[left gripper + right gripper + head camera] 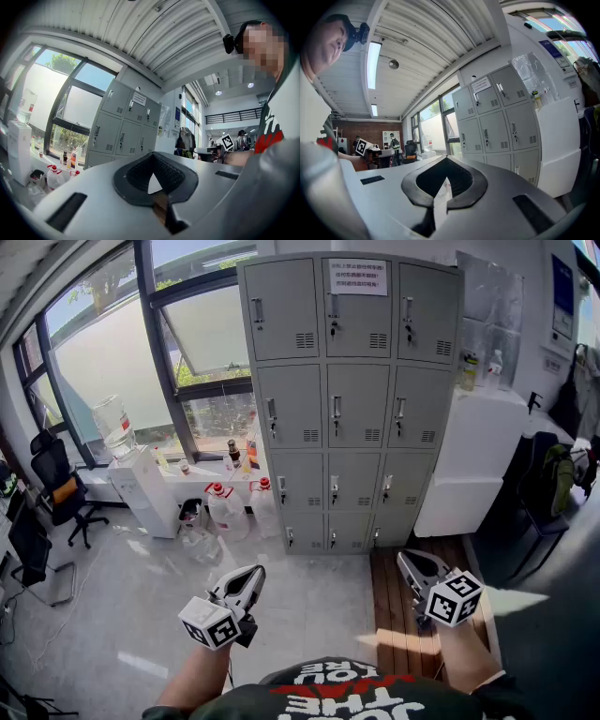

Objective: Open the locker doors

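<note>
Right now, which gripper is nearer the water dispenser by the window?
Left. The left gripper is below and right of the water dispenser, in line with the lockers' left edge; the right gripper is farther off, toward their right side.

Tall dark-framed windows point(112, 343) filled the left wall, letting in bright daylight, with green foliage beyond them. The pale glossy floor point(122, 615) caught reflections, and a strip of wooden decking point(403, 606) lay at its right side. A white water dispenser point(141, 488) stood beneath the windows, a black office chair point(61, 488) farther left. Red-capped plastic jugs point(220, 502) sat on the floor near a low sill. A white cabinet point(478, 456) stood against the white wall point(506, 268). Overhead ran a ribbed white ceiling point(140, 33) with a tube light point(372, 58); a brick wall point(361, 129) closed the far end.
</note>
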